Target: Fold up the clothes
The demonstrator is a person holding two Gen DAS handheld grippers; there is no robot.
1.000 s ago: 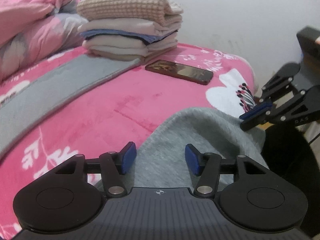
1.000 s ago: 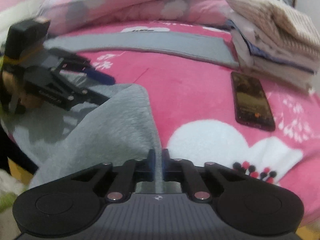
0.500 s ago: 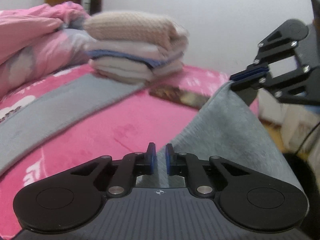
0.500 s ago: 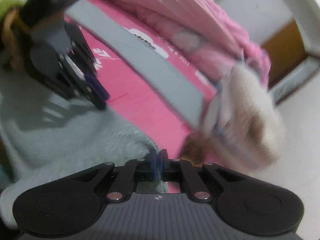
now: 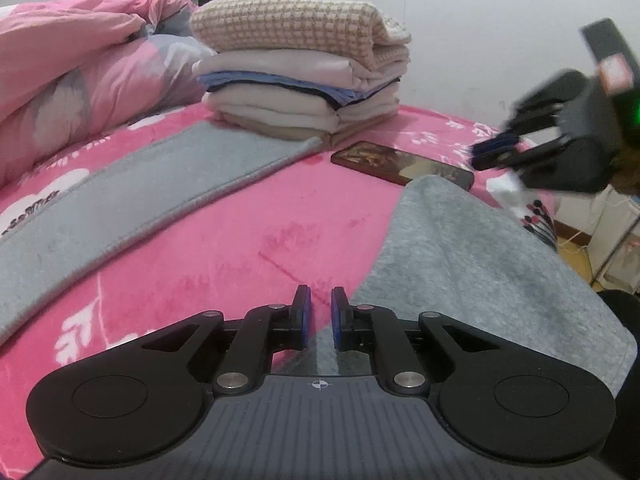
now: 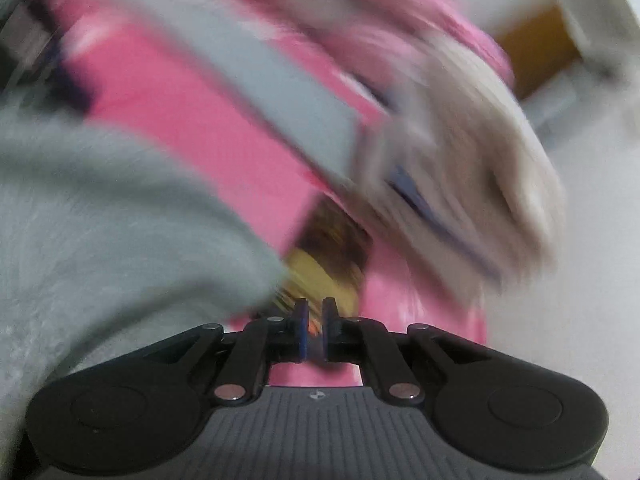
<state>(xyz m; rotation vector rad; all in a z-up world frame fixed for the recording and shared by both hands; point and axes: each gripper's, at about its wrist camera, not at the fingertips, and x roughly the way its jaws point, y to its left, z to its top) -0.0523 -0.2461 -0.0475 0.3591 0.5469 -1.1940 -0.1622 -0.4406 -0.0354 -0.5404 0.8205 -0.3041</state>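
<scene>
Here, a fold of the grey fleece garment (image 5: pixel 460 260) is under way on the bed covered by a pink floral blanket (image 5: pixel 240 220). The garment lies at lower right of the left wrist view, one corner resting over the near end of a dark smartphone (image 5: pixel 400 162) at centre right. The left gripper (image 5: pixel 320 312), at lower centre, has just been closing to a narrow gap and then eased slightly; the garment's near edge runs between its blue pads (image 5: pixel 305 316), so it appears to be pinching that edge, though the contact itself is partly hidden. The right gripper (image 5: pixel 492 148), blurred at upper right, is clear of the cloth. In its own heavily blurred view the right gripper (image 6: pixel 311 320) has its jaws almost together, with nothing between them.

Judged step: one side is held while the other hand repositions. The next move probably calls for the right gripper to open, take the far corner off the smartphone, and carry it across in step with the left so the fold lies flat.

No box, basket or other container is in view. Finished work is a stack of folded cream, beige and blue clothes (image 5: pixel 304 68) at upper centre, standing on the bed beside a long grey strip of cloth (image 5: pixel 140 192) and a rumpled pink quilt (image 5: pixel 80 72).
</scene>
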